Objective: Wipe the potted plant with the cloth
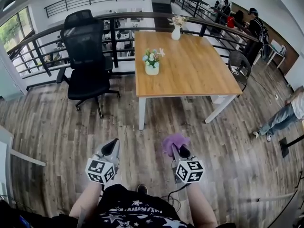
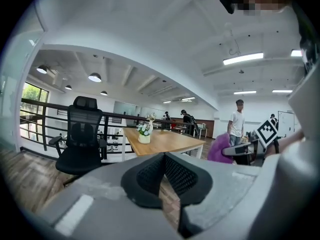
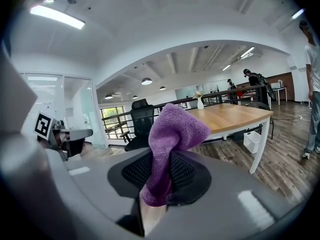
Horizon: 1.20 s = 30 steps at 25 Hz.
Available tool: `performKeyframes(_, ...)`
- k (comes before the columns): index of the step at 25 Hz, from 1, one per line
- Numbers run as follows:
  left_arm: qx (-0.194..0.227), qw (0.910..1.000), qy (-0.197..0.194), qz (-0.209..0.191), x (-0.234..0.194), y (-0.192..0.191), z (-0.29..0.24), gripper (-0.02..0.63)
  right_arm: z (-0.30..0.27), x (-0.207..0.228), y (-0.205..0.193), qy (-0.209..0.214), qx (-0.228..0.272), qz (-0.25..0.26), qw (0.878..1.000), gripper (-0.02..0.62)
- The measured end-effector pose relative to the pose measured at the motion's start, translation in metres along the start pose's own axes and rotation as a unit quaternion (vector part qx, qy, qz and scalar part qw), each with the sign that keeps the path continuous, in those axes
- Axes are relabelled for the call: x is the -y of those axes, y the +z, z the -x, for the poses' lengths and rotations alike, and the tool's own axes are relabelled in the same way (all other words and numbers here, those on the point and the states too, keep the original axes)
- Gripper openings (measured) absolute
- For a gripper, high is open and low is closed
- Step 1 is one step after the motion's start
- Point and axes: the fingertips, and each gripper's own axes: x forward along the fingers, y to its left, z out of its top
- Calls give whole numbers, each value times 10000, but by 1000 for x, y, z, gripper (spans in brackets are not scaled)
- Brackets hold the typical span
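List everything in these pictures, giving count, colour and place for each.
table: one, light wood top on white legs, middle of the floor ahead
potted plant: one, white pot with pale flowers, near-left part of the table
vase: one, white, holding flowers, at the table's far edge
office chair: one, black, left of the table
railing: one, black, behind the table and chair
floor: grey-brown wood planks
bystander in jeans: one, at the right edge
people by the railing: at least two, dark clothes, far right
cloth: one, purple, clamped in the right gripper
left gripper: grey, fingers shut, empty, lower left
right gripper: grey, fingers shut on the cloth, lower right
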Motion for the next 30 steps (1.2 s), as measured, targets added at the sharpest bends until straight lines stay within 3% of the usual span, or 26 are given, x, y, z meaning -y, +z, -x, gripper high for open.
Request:
performKeyframes(13, 71, 9999, 75, 74, -49, 23, -79, 2, -80, 34, 18, -9, -138, -196, 9997, 84)
performKeyframes(30, -7, 9987, -510, 65, -173, 69, -281, 2, -263, 95, 103, -647, -161, -252, 9975, 84)
